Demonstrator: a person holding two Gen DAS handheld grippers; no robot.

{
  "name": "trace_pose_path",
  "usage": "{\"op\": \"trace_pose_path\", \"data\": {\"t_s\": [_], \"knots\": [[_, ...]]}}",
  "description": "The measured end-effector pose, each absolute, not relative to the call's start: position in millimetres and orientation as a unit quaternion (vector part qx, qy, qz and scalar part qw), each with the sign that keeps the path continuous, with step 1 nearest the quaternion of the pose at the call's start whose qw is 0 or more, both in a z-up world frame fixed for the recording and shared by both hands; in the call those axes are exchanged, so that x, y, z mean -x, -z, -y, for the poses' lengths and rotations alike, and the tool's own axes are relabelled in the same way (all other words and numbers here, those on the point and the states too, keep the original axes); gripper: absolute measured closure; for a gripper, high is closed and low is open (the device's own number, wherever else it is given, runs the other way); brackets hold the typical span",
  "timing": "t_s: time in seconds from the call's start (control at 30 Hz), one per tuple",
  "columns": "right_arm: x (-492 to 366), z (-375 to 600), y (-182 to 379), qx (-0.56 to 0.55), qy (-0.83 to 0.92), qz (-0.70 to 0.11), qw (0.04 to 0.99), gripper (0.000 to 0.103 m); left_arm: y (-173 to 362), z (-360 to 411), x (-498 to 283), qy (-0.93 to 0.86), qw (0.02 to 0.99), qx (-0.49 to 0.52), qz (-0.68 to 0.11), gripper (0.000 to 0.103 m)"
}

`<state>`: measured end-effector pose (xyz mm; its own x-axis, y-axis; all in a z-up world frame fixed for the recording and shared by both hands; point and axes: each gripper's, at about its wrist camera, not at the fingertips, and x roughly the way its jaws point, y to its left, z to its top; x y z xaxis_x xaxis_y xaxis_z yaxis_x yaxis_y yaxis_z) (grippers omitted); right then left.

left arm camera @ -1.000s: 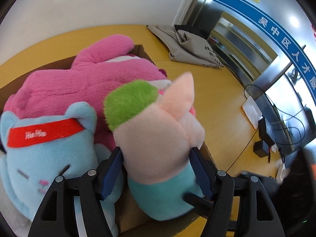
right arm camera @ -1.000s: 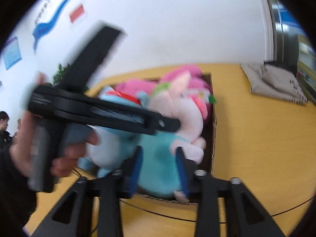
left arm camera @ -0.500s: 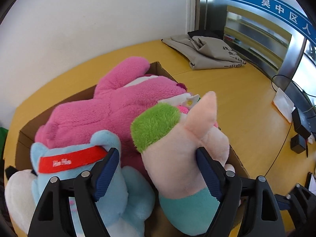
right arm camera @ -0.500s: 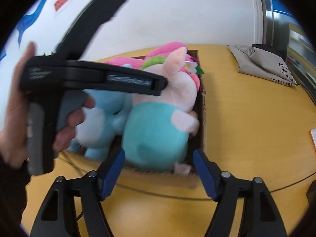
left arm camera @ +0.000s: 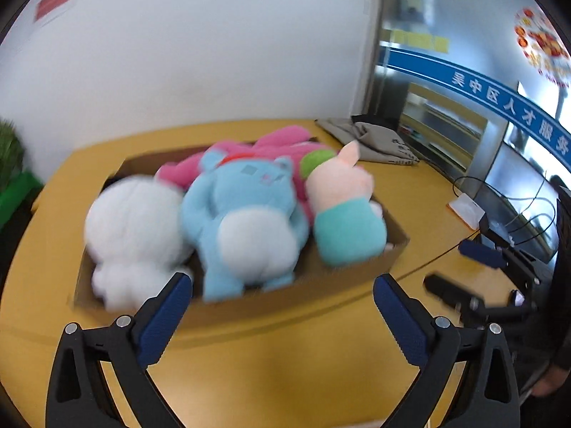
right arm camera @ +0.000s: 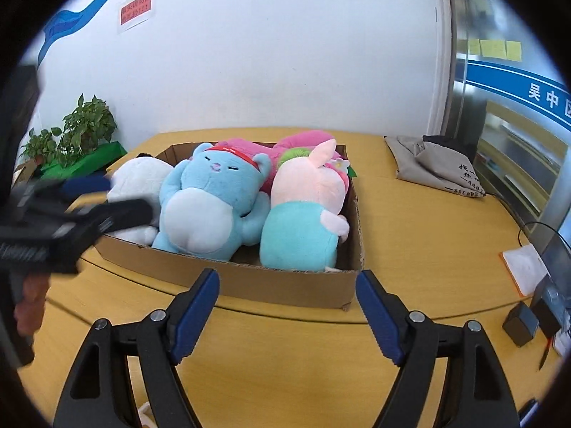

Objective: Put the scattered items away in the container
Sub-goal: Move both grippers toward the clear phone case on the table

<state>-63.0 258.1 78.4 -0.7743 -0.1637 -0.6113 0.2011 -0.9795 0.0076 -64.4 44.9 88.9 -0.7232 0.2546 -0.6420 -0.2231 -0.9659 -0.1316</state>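
On the yellow table [right arm camera: 410,235], an open cardboard box [right arm camera: 285,281] holds four plush toys packed side by side. At its left end lies a white plush [right arm camera: 137,178], partly hidden in the right wrist view by the other gripper. Next to it a light blue cat plush [right arm camera: 214,199] with a red headband [right arm camera: 237,153] lies on its back, its white belly up. Behind these a pink plush [right arm camera: 303,139] stretches along the far wall of the box. At the right end a pale pink pig plush [right arm camera: 307,196] with a teal body and a green tuft leans against the right wall, touching the blue cat.

The right gripper [right arm camera: 287,308] hangs over the table just in front of the box, its blue-padded jaws spread wide and holding nothing. The left gripper [left arm camera: 282,308] also faces the near wall of the box from in front, jaws wide apart and empty; its view is blurred. In the right wrist view the left gripper appears at the left edge, gripped by a hand [right arm camera: 30,303].

Farther back on the table lies a folded grey cloth bag [right arm camera: 435,164]. A potted plant [right arm camera: 71,132] stands beyond the table's left end. Near the right edge sit a white card [right arm camera: 524,267] and a small black adapter [right arm camera: 521,324] with a cable.
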Motion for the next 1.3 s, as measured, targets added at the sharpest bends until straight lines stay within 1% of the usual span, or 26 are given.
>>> {"op": "trace_pose_path", "data": {"t_s": [0.2, 0.37, 0.93, 1.3], "knots": [[37.6, -247.5, -72.9, -0.324, 0.942, -0.024, 0.086, 0.024, -73.6, 0.7, 0.6, -0.941, 0.03, 0.338, 0.02, 0.0], [24.7, -244.1, -69.1, -0.325, 0.943, -0.027, 0.069, 0.024, -60.7, 10.6, -22.2, -0.936, 0.031, 0.346, 0.048, 0.0], [22.1, -242.0, -62.3, -0.331, 0.94, -0.041, 0.064, 0.024, -43.6, -18.2, -17.8, -0.925, 0.057, 0.371, 0.057, 0.0], [18.2, -236.5, -56.4, -0.339, 0.937, -0.045, 0.073, 0.024, -44.2, -25.5, -16.5, -0.925, 0.058, 0.372, 0.053, 0.0]]}}
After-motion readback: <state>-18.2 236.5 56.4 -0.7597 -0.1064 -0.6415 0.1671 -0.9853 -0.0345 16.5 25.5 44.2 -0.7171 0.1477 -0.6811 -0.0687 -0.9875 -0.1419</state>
